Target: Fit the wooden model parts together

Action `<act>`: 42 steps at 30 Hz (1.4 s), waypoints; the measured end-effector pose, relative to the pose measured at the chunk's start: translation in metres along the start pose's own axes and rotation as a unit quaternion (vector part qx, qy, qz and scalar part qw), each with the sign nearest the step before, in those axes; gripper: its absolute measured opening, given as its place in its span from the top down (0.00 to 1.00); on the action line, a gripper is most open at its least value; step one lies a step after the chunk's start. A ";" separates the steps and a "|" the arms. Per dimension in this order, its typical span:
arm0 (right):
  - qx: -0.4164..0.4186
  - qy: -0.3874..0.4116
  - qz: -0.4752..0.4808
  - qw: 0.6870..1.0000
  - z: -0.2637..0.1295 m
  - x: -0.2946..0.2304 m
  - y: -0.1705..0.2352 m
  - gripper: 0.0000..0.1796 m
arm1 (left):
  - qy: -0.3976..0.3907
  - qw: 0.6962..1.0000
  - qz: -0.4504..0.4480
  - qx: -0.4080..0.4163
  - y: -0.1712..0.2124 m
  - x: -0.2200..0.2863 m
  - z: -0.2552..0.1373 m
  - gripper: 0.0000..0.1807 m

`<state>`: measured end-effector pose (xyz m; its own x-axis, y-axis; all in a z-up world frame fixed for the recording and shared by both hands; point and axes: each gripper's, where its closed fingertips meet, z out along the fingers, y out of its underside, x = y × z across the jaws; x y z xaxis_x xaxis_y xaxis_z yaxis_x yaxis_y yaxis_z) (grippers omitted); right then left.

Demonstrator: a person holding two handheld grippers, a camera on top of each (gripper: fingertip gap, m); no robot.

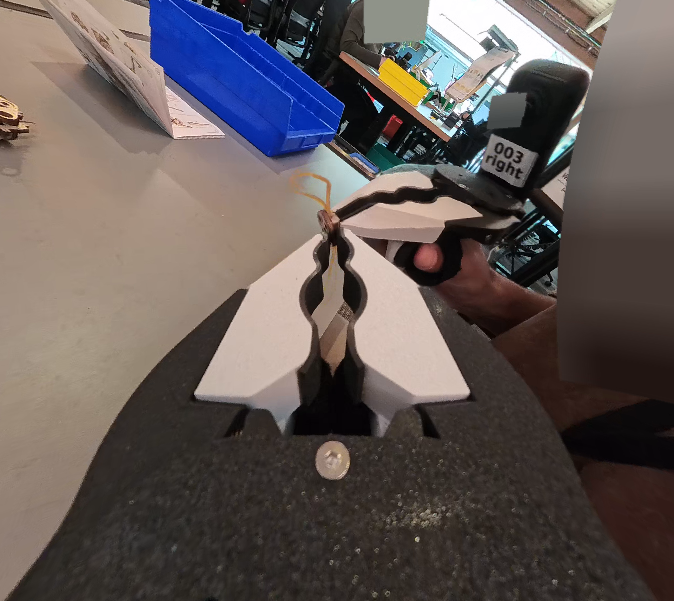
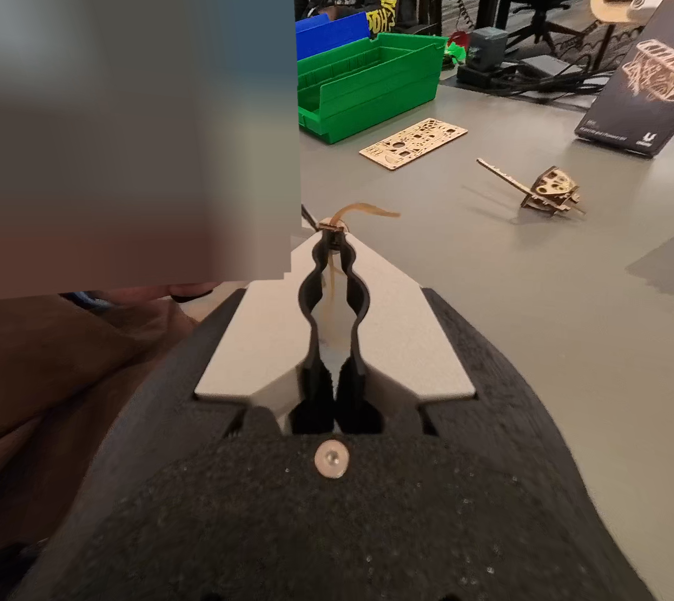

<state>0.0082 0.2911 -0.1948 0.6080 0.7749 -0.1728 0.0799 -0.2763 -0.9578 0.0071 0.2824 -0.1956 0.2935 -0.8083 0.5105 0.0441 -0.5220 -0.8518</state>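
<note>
Fingertips of my left gripper (image 1: 330, 237) pinch a small wooden part (image 1: 328, 220) with a yellow rubber band (image 1: 312, 187) looped off it. My right gripper (image 2: 331, 237) clamps the same little piece from the other side, its tips meeting mine above the grey table (image 1: 109, 219). Farther out I see a blue bin (image 1: 240, 73), a folded instruction sheet (image 1: 120, 66), a green bin (image 2: 364, 87), a punched wooden sheet (image 2: 412, 143) and a part-built wooden model (image 2: 547, 191).
</note>
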 end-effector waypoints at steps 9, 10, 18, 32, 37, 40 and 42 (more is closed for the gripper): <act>0.026 -0.057 0.050 0.997 -0.004 -0.003 -0.006 1.00 | 0.036 0.999 -0.029 0.017 -0.006 0.005 -0.003 1.00; 0.027 -0.053 0.046 0.997 -0.004 -0.003 -0.007 1.00 | 0.039 0.999 -0.031 0.018 -0.006 0.006 -0.003 1.00; 0.023 -0.021 0.007 0.999 -0.003 -0.001 -0.004 1.00 | 0.037 0.999 -0.033 0.015 -0.004 0.005 -0.001 1.00; 0.023 -0.044 0.052 0.997 -0.004 0.000 -0.003 1.00 | 0.040 0.998 -0.036 0.017 -0.004 0.006 0.002 0.99; 0.015 -0.016 0.023 1.000 -0.005 0.002 -0.004 1.00 | 0.040 0.998 -0.035 0.017 -0.004 0.007 0.003 0.99; 0.012 -0.004 0.015 1.000 -0.006 0.002 -0.005 1.00 | 0.036 0.999 -0.029 0.018 -0.005 0.007 0.003 0.99; 0.012 0.003 0.012 1.000 -0.006 0.003 -0.005 1.00 | 0.035 0.999 -0.032 0.020 -0.006 0.007 0.003 0.99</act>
<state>0.0142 0.2910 -0.1890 0.6146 0.7645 -0.1944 0.0461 -0.2808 -0.9587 0.0118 0.2807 -0.1877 0.2218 -0.7910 0.5701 0.0994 -0.5633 -0.8202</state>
